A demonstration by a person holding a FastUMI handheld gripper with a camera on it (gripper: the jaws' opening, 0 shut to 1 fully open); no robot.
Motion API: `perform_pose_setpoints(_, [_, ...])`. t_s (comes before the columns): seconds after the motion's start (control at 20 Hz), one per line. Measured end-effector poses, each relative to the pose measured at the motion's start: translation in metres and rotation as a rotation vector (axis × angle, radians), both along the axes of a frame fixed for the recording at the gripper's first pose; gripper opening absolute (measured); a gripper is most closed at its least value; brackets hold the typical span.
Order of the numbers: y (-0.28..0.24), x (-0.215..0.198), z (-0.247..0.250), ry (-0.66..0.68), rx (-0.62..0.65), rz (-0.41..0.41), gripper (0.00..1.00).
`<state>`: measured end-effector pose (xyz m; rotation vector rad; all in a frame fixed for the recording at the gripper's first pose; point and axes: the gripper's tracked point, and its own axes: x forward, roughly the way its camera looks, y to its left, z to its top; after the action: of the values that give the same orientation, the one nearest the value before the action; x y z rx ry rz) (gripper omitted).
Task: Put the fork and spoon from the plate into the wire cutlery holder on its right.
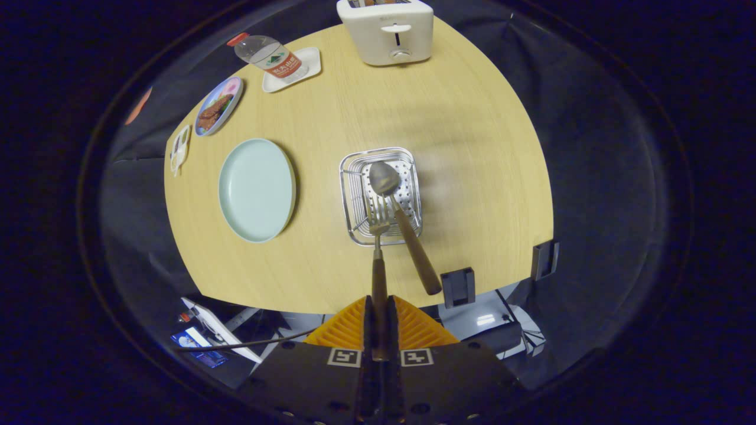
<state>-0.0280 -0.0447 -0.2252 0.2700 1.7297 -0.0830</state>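
My gripper (378,321) is shut on the wooden handle of the fork (378,236), holding it high above the table with its tines pointing down over the wire cutlery holder (352,177). The spoon (401,221) stands in the holder, bowl end down on the perforated base, and its wooden handle leans out towards me, just right of the fork. The pale green plate (257,190) lies left of the holder with nothing on it.
A white toaster (387,30) stands at the far side of the wooden table (472,147). Far left are a water bottle (267,56) on a white tray, a patterned plate (218,106) and a small dish (179,149). Two dark brackets (458,287) sit at the near edge.
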Motion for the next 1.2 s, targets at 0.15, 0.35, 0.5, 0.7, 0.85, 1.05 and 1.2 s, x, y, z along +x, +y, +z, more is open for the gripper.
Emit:
perform_pose_setpoints(0.15, [-0.001,0.006,0.002,-0.011,0.016,-0.017,0.10])
perform_pose_setpoints(0.35, [0.005,0.014,0.003,-0.041,0.042,-0.042,0.29])
perform_pose_setpoints(0.5, [0.008,0.022,0.005,-0.087,0.069,-0.053,0.41])
perform_pose_setpoints(0.7, [0.013,0.048,0.028,-0.250,0.105,-0.056,0.75])
perform_pose_setpoints(0.85, [0.011,0.080,0.055,-0.465,0.094,-0.067,0.89])
perform_pose_setpoints(1.05, [0.017,0.108,0.113,-0.793,0.087,0.011,0.96])
perform_pose_setpoints(1.2, [0.015,0.119,0.164,-1.109,-0.010,0.096,0.96])
